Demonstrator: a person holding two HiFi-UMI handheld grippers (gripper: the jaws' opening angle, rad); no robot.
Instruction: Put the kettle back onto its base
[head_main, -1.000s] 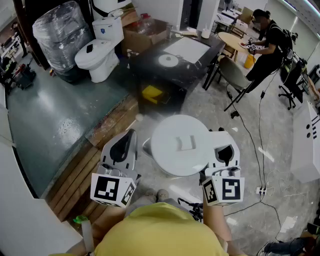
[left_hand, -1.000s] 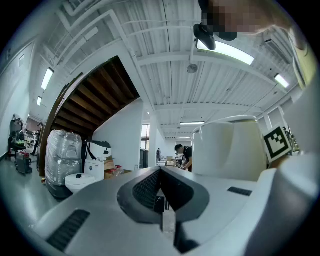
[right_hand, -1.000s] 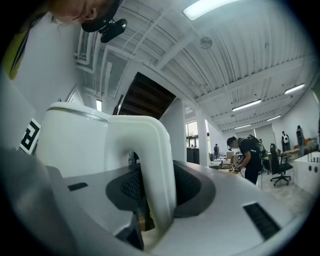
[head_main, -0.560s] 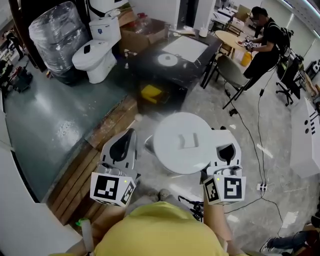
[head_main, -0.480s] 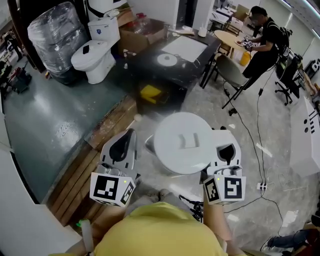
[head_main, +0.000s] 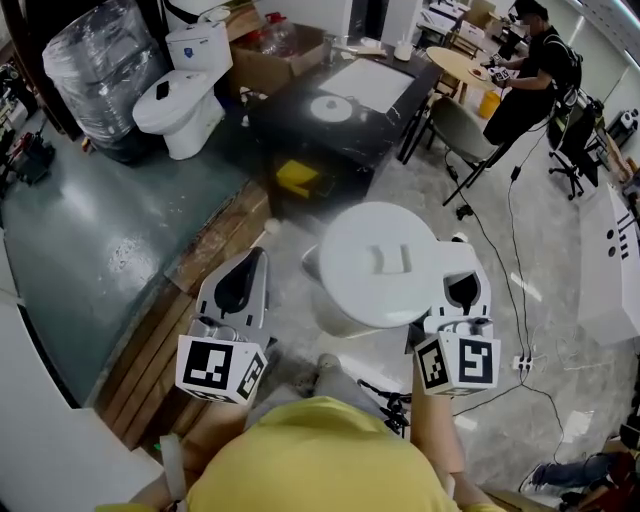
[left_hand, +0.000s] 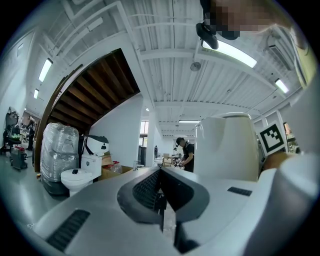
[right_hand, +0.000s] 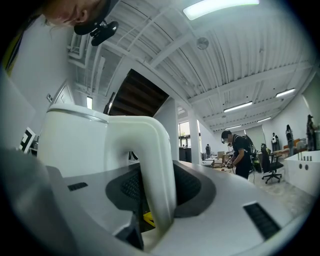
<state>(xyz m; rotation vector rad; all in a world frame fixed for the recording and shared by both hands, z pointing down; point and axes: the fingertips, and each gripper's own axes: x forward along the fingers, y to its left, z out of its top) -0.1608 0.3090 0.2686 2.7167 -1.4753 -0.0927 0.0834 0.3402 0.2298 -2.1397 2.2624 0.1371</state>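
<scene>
A white kettle hangs in the air above the floor, seen from above with its lid up. My right gripper is shut on the kettle's handle, which stands upright between the pads; the kettle body fills the left of the right gripper view. The round white base lies on the black table farther ahead, well apart from the kettle. My left gripper floats to the kettle's left, shut with nothing in it. The kettle shows on its right.
A white toilet and a plastic-wrapped bundle stand at the far left. A cardboard box sits behind the table, a yellow object under it. A chair and a person are at the right. Cables cross the floor.
Both grippers and the kettle have moved forward toward the black table, which now sits closer. The right gripper's hold on the handle is the same, and the left stays shut and empty.
</scene>
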